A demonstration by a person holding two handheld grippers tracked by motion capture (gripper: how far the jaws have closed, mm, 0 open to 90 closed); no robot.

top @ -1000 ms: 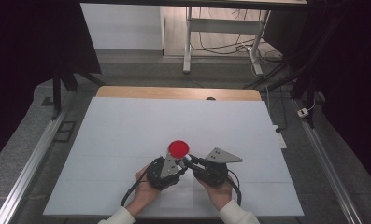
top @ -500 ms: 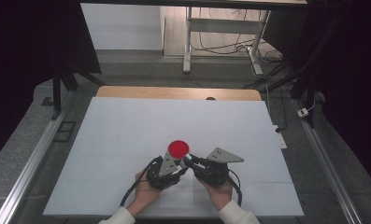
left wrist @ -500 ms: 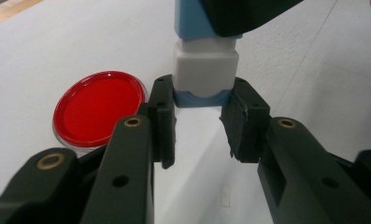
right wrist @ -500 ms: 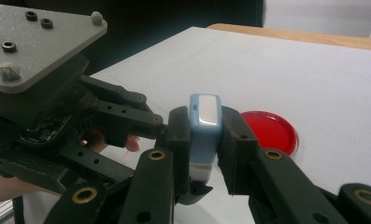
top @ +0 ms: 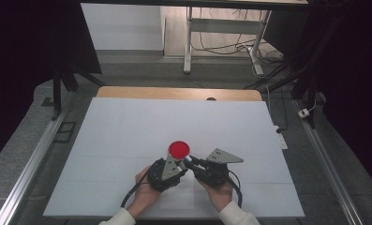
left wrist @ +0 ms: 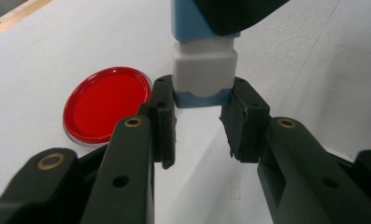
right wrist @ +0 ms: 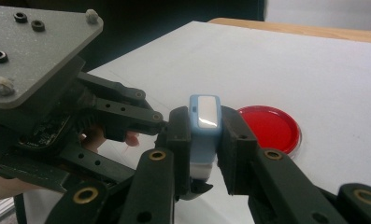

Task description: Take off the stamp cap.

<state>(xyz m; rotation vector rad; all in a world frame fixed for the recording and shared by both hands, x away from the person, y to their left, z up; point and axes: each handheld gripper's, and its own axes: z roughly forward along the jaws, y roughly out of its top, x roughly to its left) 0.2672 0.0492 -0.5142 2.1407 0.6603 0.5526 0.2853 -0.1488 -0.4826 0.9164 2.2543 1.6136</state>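
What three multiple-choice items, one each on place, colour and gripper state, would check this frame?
1. Where does the red round lid lie?
A. On the white table top, just beyond the grippers
B. On the floor beside the table
C. Between one gripper's jaws

2. What colours is the small block that both grippers hold?
A. Green and black
B. Light blue and white
C. Red and yellow

3. How does the right gripper stand?
A. Wide open, nothing between the jaws
B. Lying unheld on the table
C. Shut on the small block

Key: 1 A, the high view shows the lid flat on the table top ahead of both grippers. 2 B, both gripper views show a blue casing with a white part. 3 C, its pads press the block's sides; the left gripper grips the other end.
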